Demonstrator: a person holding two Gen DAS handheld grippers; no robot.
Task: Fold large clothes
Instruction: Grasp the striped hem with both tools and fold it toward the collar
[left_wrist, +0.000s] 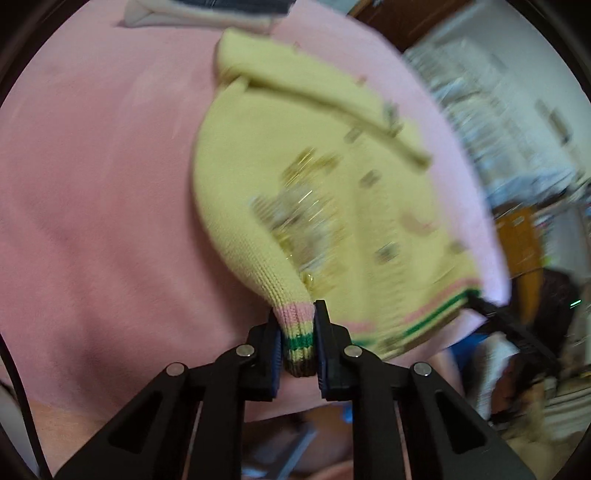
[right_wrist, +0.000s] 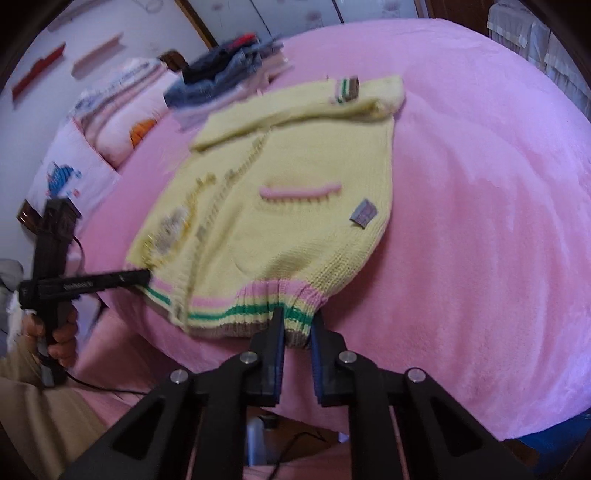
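Note:
A yellow knit cardigan (right_wrist: 280, 206) with a pink, green and brown striped hem lies flat on the pink bed, both sleeves folded across its top; it also shows in the left wrist view (left_wrist: 332, 206). My left gripper (left_wrist: 299, 332) is shut on the hem's left corner; it appears from the side in the right wrist view (right_wrist: 144, 275). My right gripper (right_wrist: 297, 328) is shut on the hem's right corner. A cuff (right_wrist: 347, 88) rests near the collar.
The pink blanket (right_wrist: 480, 221) covers the bed. A stack of folded clothes (right_wrist: 229, 74) and pillows (right_wrist: 122, 110) sit at the far left. The bed's near edge runs under both grippers. Shelves (left_wrist: 498, 110) stand beyond the bed's right side.

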